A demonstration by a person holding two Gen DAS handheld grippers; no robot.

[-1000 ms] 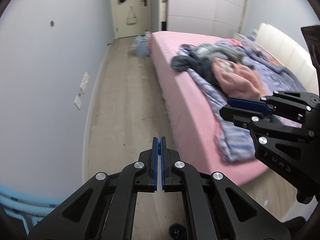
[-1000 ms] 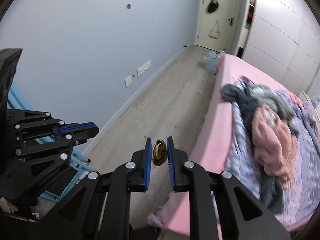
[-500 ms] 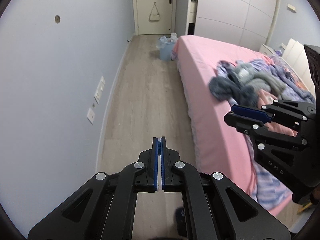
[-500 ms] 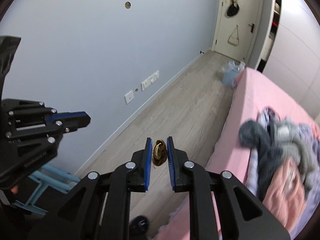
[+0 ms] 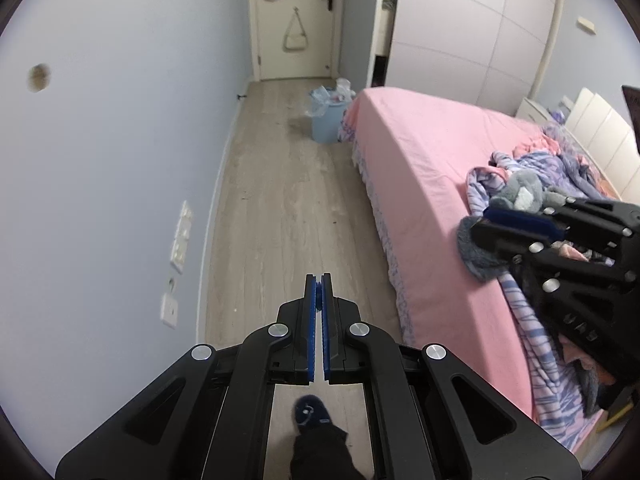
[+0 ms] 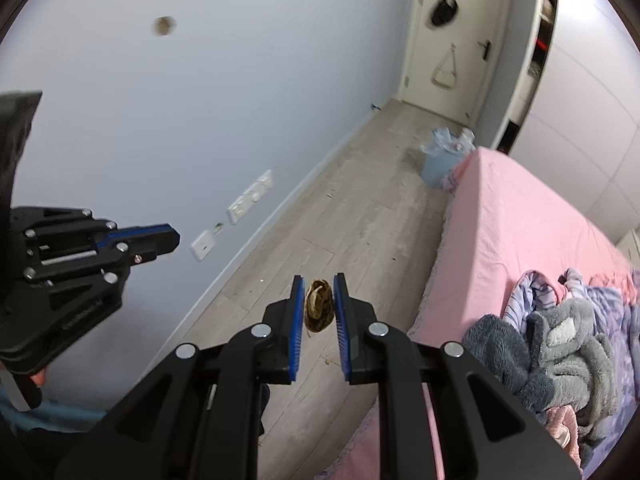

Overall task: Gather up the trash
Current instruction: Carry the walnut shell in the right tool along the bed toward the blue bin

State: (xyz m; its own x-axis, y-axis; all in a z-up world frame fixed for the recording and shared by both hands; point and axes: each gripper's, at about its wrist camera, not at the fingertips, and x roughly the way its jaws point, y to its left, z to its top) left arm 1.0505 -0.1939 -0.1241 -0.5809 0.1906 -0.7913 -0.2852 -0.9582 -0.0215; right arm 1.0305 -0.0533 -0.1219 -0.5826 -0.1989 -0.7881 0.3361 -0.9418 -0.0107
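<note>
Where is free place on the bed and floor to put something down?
Free: the pink sheet at the bed's foot end, between the bin and the clothes pile; also the floor strip between wall and bed. Crowded: the head end, covered by clothes and blanket.

No readable text anywhere: embossed lettering on the side of the left claw [image 6: 158,240] is too blurred to read.
</note>
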